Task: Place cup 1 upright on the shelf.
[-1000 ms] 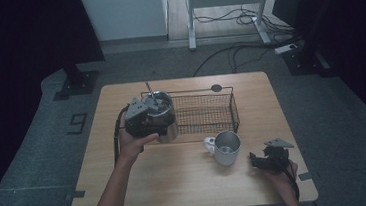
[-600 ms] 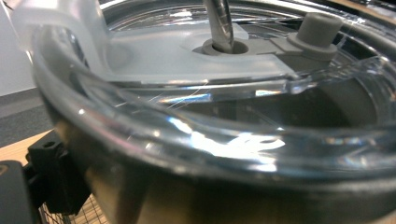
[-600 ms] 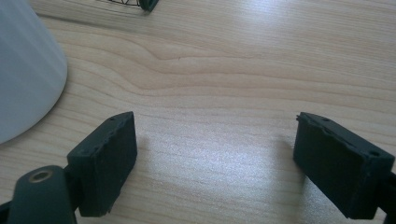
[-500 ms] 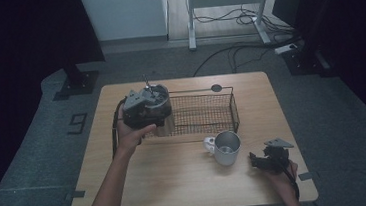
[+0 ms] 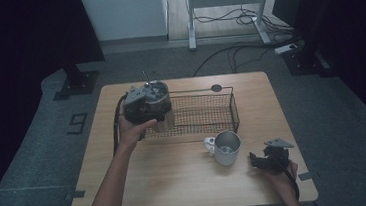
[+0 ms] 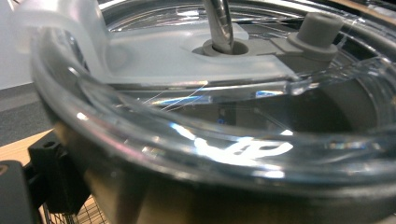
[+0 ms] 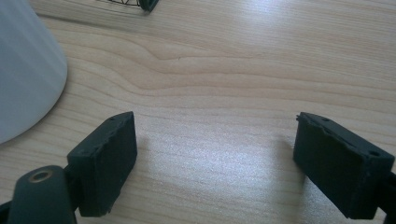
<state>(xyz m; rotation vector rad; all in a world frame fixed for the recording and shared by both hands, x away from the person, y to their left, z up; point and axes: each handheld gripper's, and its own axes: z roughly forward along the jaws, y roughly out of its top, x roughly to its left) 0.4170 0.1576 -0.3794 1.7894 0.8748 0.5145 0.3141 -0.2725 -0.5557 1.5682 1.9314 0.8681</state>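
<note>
- The left tool (image 5: 143,104) is clamped on a metal tumbler (image 5: 160,105), holding it over the left end of the wire basket (image 5: 207,112).
- In the left gripper view the tumbler's clear plastic lid (image 6: 196,93) sits right against the camera, with a metal straw (image 6: 219,21) rising through a hole in the lid and a grey stopper (image 6: 317,29) beside it.
- The basket's mesh shows under the tumbler at the bottom of that view; whether the tumbler touches the mesh cannot be told.
- The right tool (image 5: 269,159) rests on the desk (image 5: 178,183) near its right front corner, and its jaws stand apart with nothing between them, bare wood showing in the gap.
- A metal mug (image 5: 225,148) with a white handle stands on the desk just in front of the basket, near the right tool and apart from it.
</note>
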